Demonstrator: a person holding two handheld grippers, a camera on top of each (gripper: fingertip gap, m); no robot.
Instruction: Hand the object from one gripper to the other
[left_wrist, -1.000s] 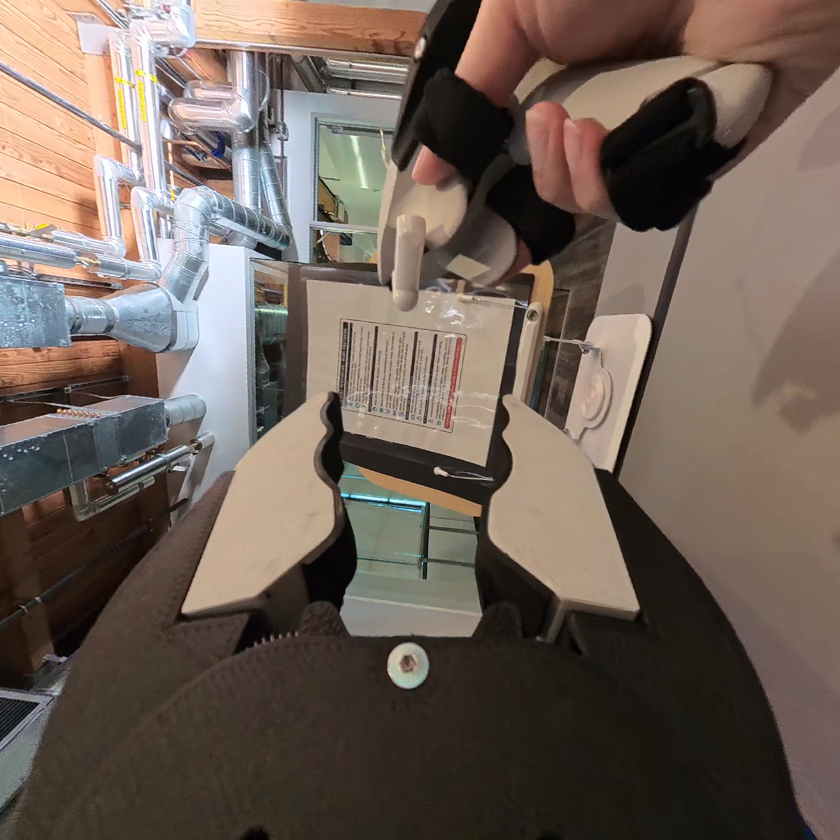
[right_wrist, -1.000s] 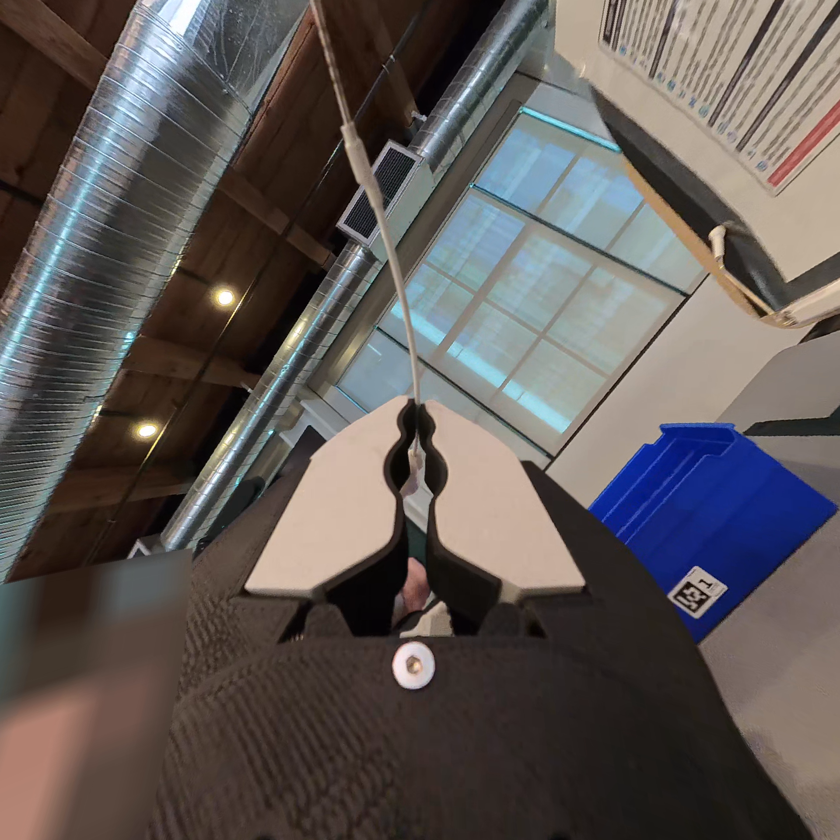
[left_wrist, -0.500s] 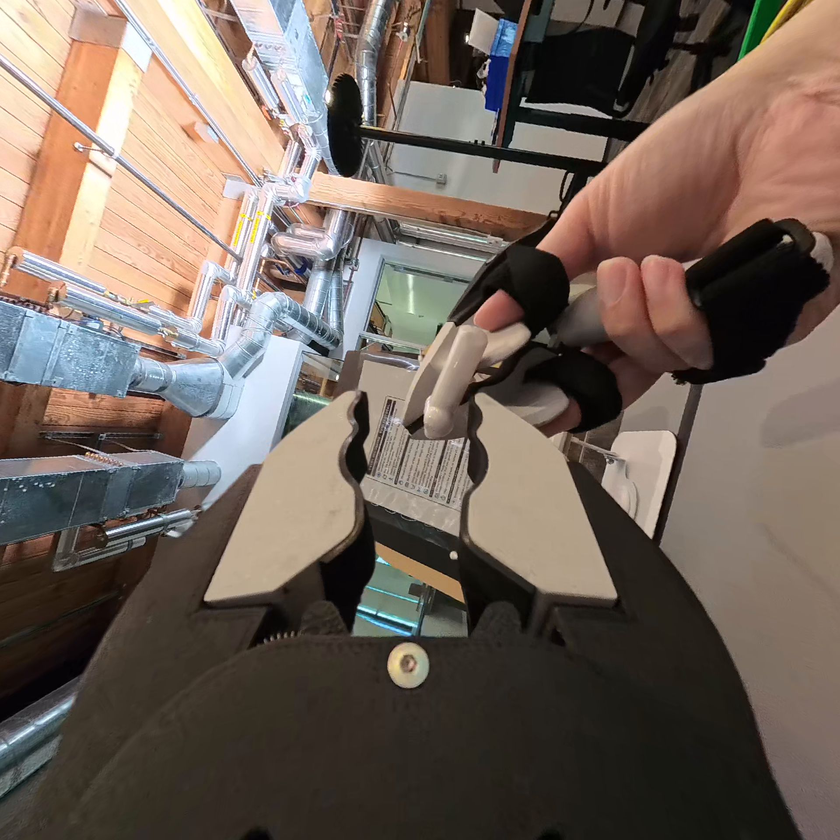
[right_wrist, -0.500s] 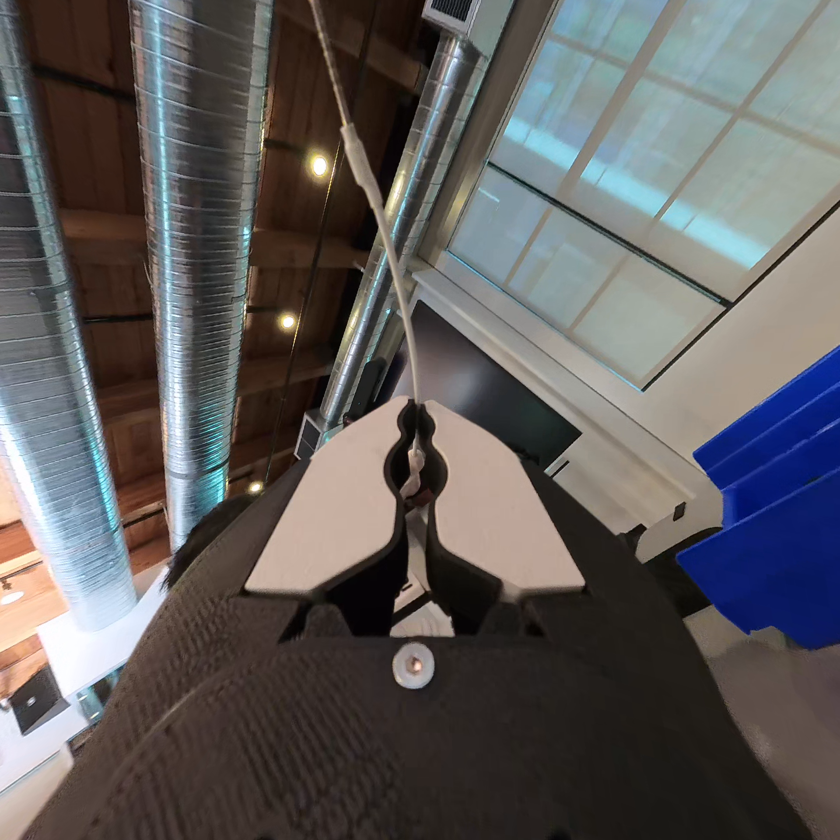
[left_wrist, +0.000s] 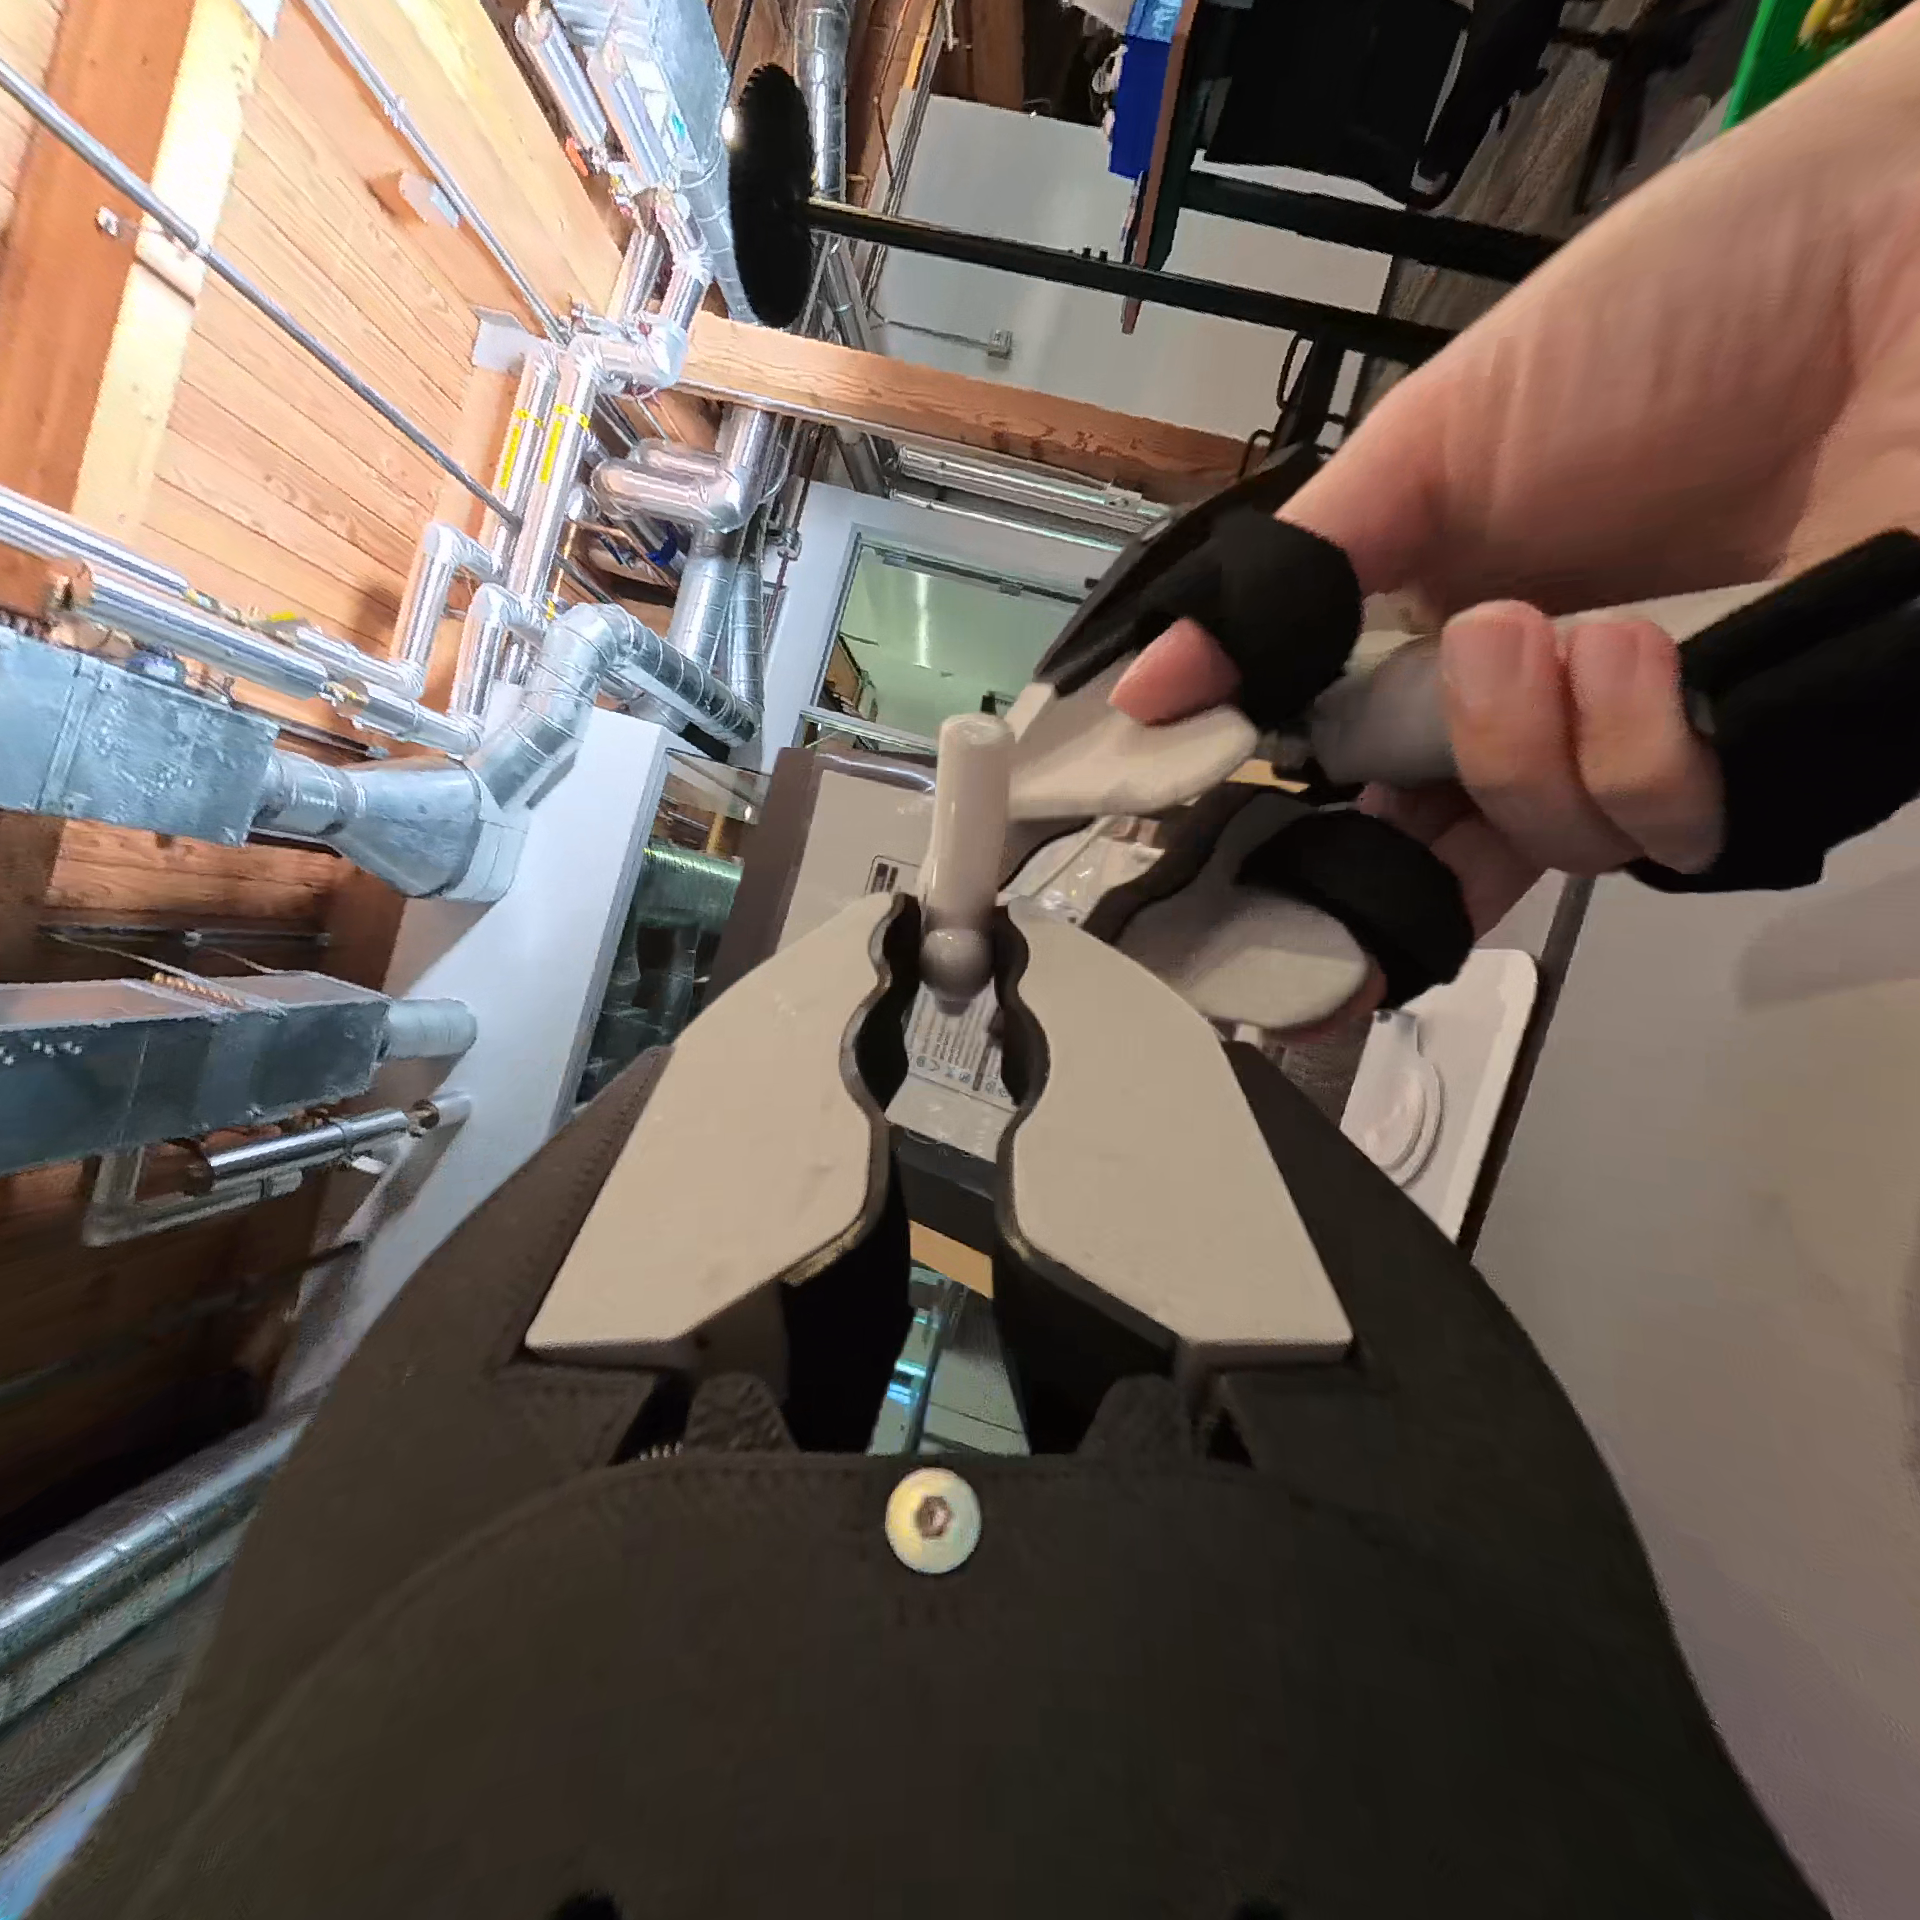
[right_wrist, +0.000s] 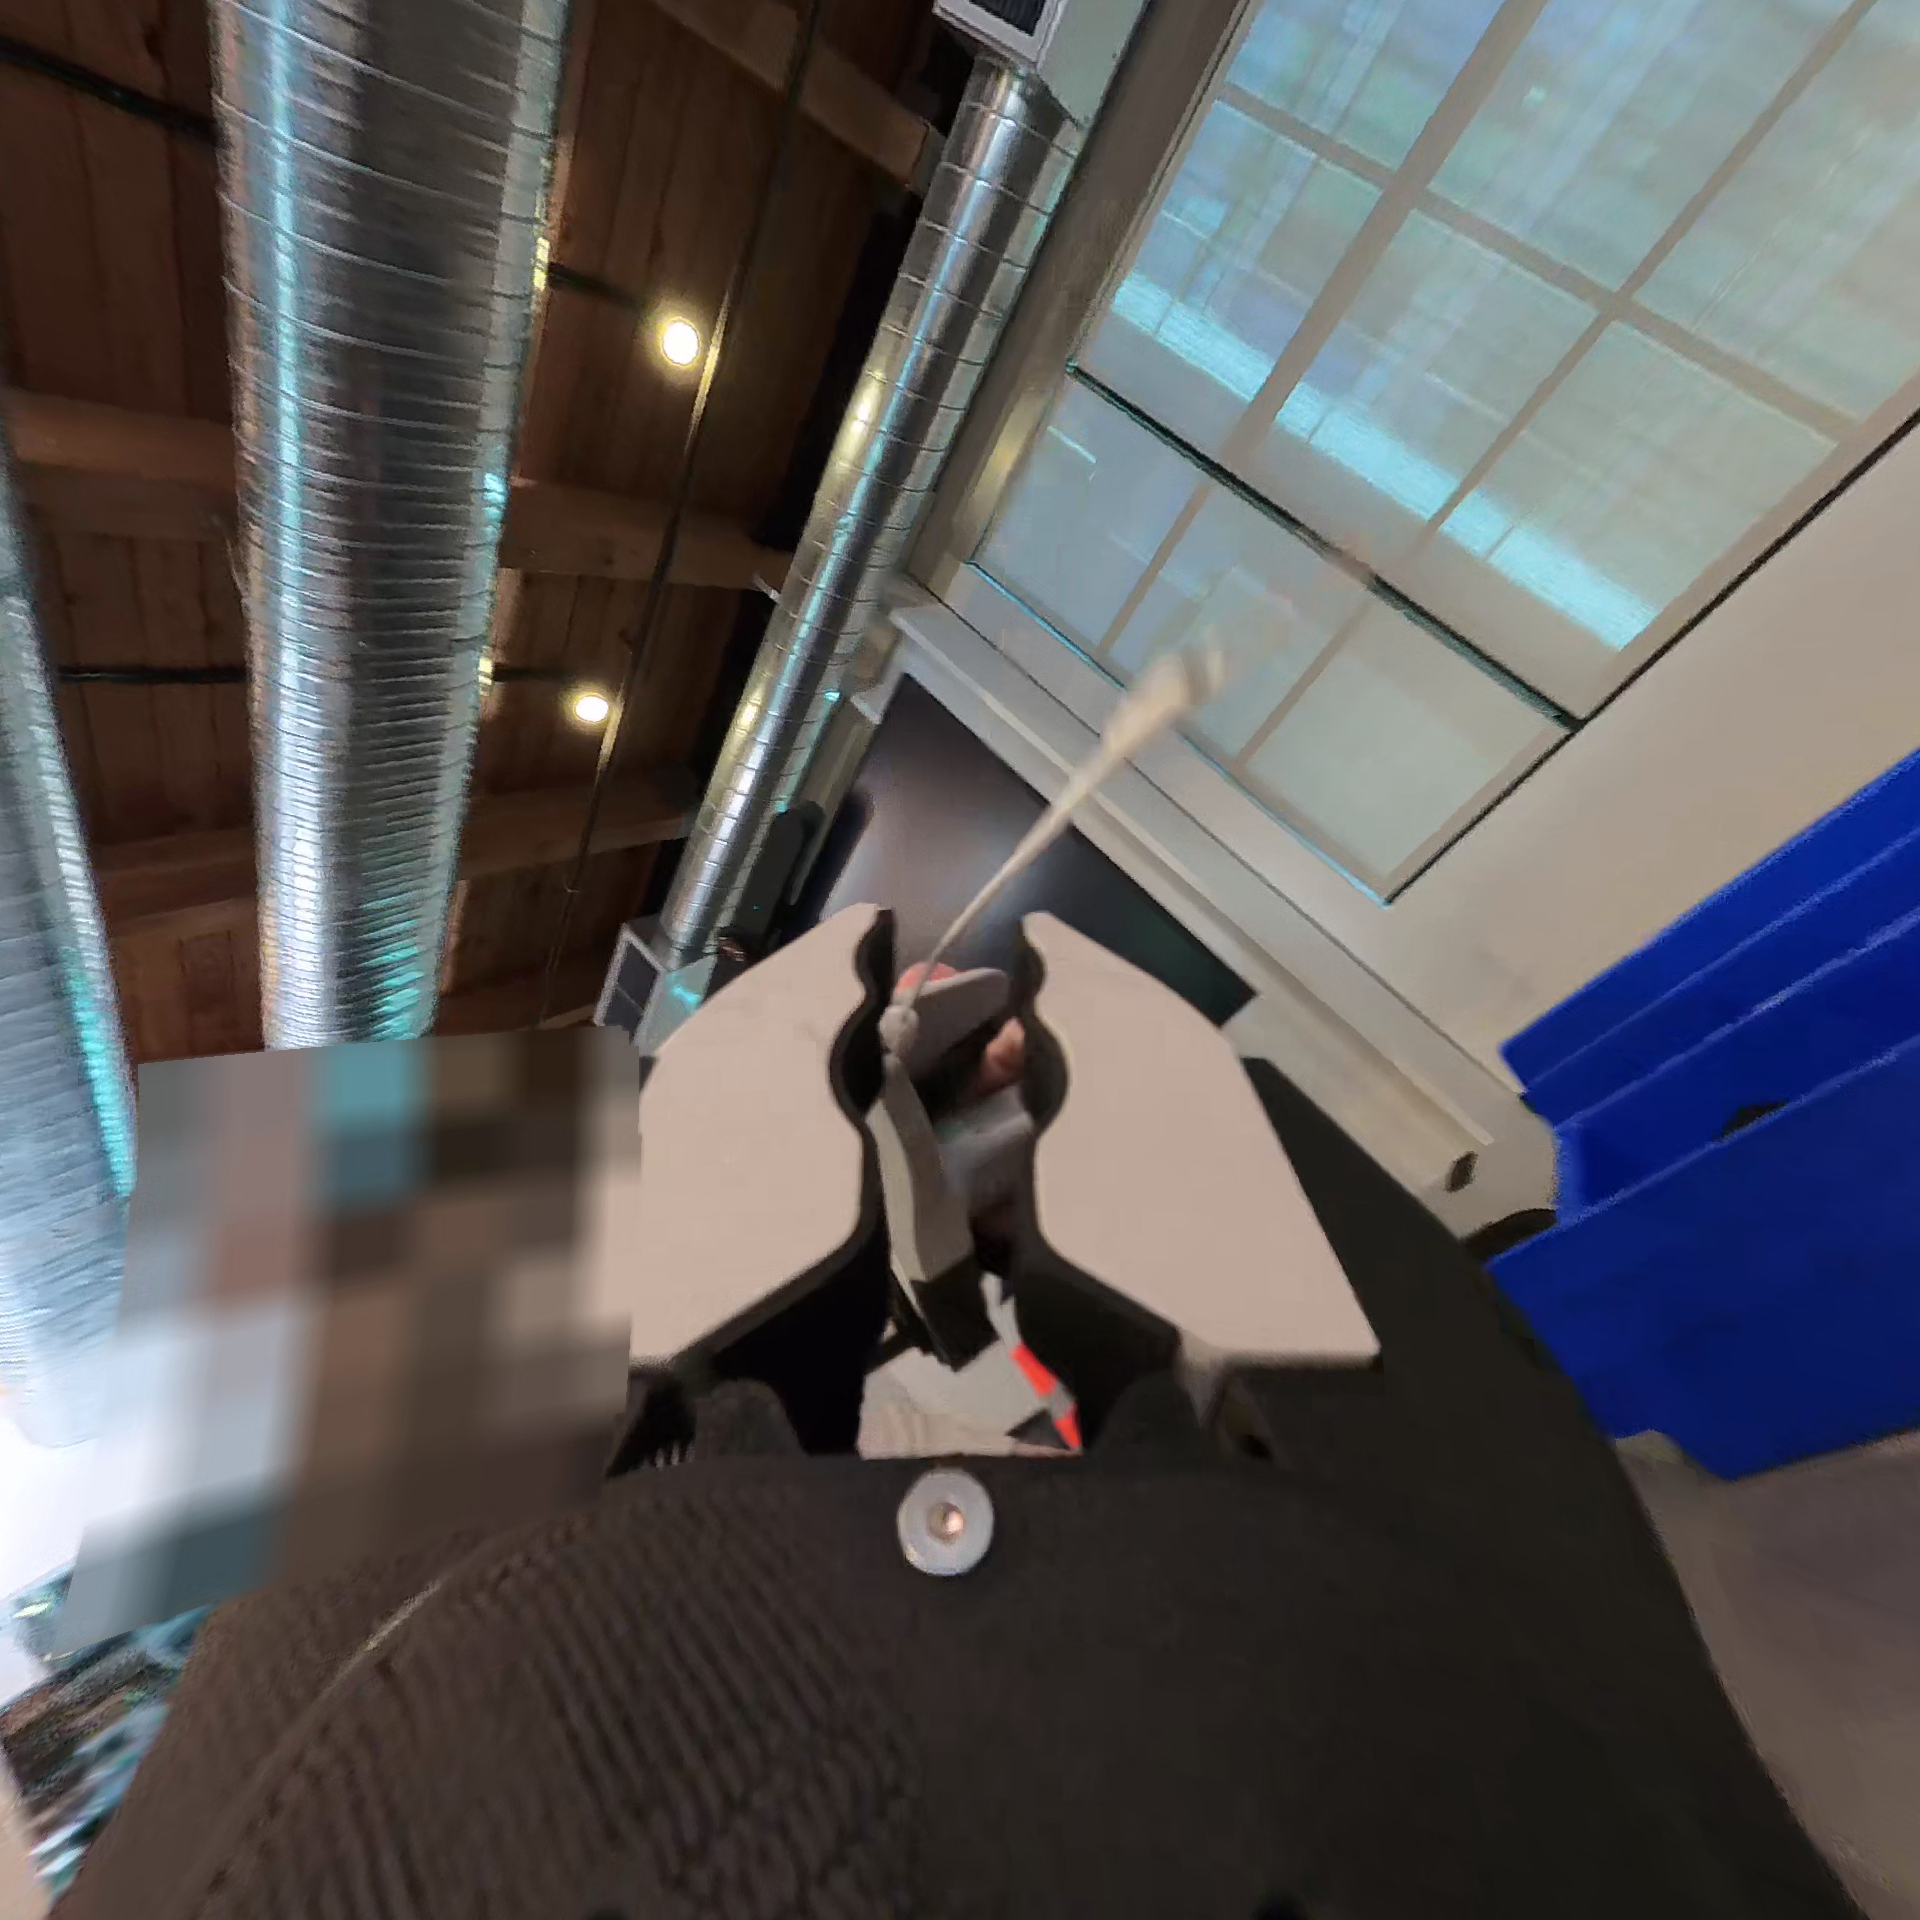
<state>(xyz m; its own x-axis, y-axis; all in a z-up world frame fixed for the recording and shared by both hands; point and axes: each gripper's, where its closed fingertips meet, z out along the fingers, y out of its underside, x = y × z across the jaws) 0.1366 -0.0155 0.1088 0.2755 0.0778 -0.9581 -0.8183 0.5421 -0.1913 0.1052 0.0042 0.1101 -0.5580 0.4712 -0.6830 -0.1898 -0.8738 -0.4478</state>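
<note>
Pinching the ball end of a small white stick (left_wrist: 961, 821) between the tips of the left tool (left_wrist: 951, 935), fingers pressed in on it from both sides, rest of the stick poking up and forward past the tips, in the air and not resting on anything. Held by the ball probably so the notched tips can cup it and stop it sliding. Right tool (right_wrist: 951, 935) spread apart, nothing gripped; in the left wrist view one of its fingers just beside the top of the stick, touching or not cannot tell, other finger well clear below. Gripped by a hand (left_wrist: 1558, 623) at the handle. Seen through the gap of the right tool: the stick running away up and right, blurred, plus a grey finger of the left tool underneath. Judged: handover close to done, stick now carried by the left tool alone, right tool only needing to back off without knocking the free end. Blue bin (right_wrist: 1714, 1143) at the right edge of the right wrist view, well apart from both tools, inside hidden, contents impossible to tell. No other container close enough to make out.
</note>
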